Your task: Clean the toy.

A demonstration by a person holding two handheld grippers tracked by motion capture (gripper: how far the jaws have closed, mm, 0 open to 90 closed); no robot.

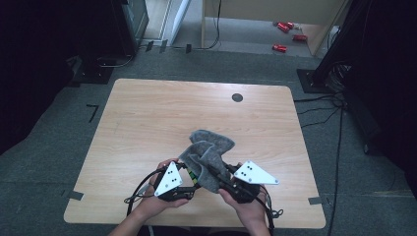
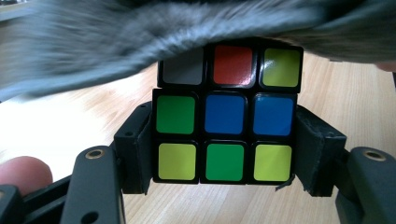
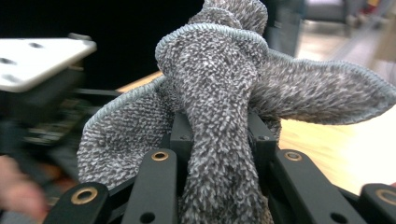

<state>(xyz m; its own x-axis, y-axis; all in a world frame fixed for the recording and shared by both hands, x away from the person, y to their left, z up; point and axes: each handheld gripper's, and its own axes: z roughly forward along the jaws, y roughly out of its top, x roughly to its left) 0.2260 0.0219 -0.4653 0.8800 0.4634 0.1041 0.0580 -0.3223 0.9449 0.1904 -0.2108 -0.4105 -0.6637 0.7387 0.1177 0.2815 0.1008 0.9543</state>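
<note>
Holding the puzzle cube (image 2: 225, 119) clamped in my left tool (image 1: 183, 183) above the near edge of the worktop (image 1: 147, 113), I keep one coloured face turned up so it can be wiped. My right tool (image 1: 231, 184) is clamped on a bunched grey cloth (image 3: 219, 93), which drapes over the cube's top.

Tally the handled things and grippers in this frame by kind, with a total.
Puzzle cube: 1, clamped in the left gripper
Grey cloth: 1, pinched in the right gripper and draped over the cube
Grippers: 2
Total: 4
</note>
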